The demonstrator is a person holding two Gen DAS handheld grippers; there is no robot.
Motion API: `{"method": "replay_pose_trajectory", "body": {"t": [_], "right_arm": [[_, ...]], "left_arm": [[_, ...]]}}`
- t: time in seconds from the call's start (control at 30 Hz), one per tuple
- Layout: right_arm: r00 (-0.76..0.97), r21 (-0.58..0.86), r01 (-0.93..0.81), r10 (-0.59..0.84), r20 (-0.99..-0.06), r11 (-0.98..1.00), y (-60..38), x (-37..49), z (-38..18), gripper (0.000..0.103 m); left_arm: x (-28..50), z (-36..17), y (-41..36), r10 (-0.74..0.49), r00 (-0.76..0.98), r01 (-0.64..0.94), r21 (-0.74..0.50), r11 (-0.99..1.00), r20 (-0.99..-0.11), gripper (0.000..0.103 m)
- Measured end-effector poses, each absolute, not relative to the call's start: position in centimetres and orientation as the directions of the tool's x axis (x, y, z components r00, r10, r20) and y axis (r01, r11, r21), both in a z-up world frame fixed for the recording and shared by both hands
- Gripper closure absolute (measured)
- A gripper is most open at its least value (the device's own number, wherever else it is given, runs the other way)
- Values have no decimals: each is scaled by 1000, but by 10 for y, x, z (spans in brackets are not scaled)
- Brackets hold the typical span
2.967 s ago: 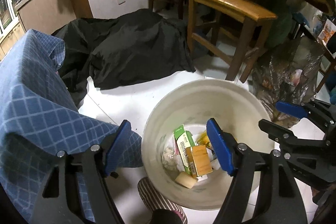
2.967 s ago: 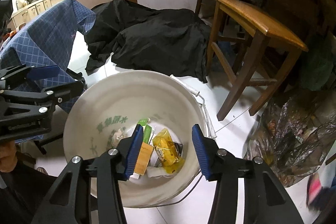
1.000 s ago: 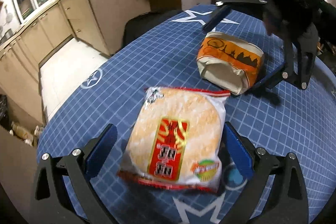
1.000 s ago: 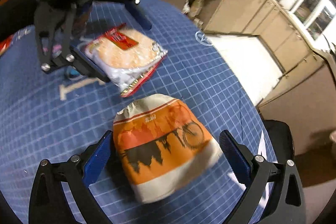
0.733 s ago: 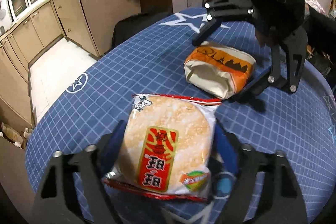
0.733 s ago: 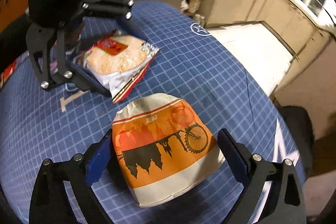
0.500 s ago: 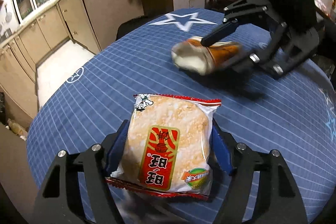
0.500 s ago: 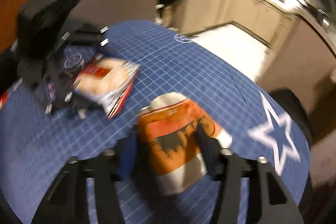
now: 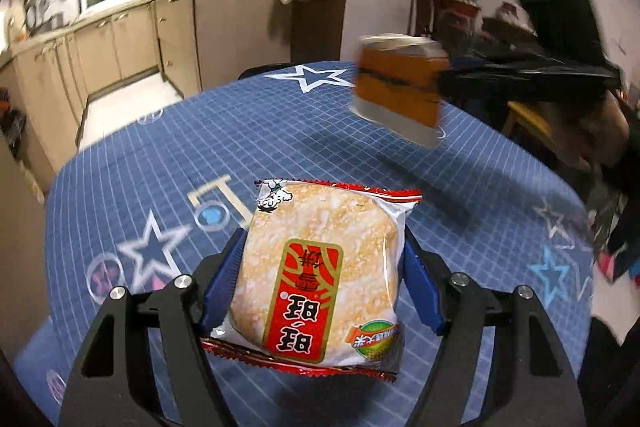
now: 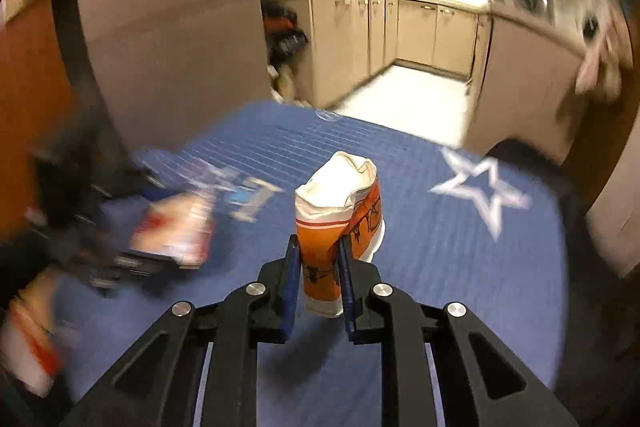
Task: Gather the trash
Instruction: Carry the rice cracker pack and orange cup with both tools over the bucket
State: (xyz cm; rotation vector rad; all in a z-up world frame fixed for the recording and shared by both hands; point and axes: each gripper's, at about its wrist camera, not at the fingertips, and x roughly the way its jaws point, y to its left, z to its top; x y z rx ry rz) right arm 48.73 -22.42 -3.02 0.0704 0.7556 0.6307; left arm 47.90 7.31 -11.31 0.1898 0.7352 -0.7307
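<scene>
My left gripper (image 9: 320, 279) is shut on a rice cracker packet (image 9: 320, 275), white with a red label, and holds it just above the blue tablecloth (image 9: 160, 155). My right gripper (image 10: 319, 267) is shut on a crushed orange and white paper cup (image 10: 338, 211) and holds it in the air over the table. In the left wrist view the cup (image 9: 398, 91) is blurred, at the upper right. In the right wrist view the packet (image 10: 172, 227) and left gripper are a blur at the left.
The round table carries a blue checked cloth with star prints (image 10: 480, 191). Kitchen cabinets (image 9: 132, 35) and a pale floor (image 10: 408, 99) lie beyond it. A wooden stool (image 9: 528, 119) stands off the right edge. A red and white packet (image 10: 28, 343) blurs at lower left.
Both grippers have closed on their items and lifted them off the cloth. The right one has swung the cup up and away; both views are tilting upward.
</scene>
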Motion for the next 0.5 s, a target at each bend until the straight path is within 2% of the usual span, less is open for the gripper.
{"method": "replay_pose_trajectory", "body": {"t": [0.13, 0.2, 0.4, 0.5], "right_arm": [[525, 482, -447, 657, -541, 754, -261, 427, -37, 84], [550, 528, -401, 657, -515, 749, -278, 400, -43, 84], [681, 541, -265, 552, -481, 798, -318, 312, -59, 84], [745, 507, -203, 468, -476, 838, -341, 272, -58, 84]], "left_arm": [[461, -119, 70, -540, 507, 644, -120, 755, -671, 33], [453, -117, 68, -540, 517, 632, -130, 764, -664, 33], [416, -104, 47, -503, 579, 597, -86, 797, -642, 33], [403, -100, 32, -510, 565, 596, -107, 796, -649, 33]]}}
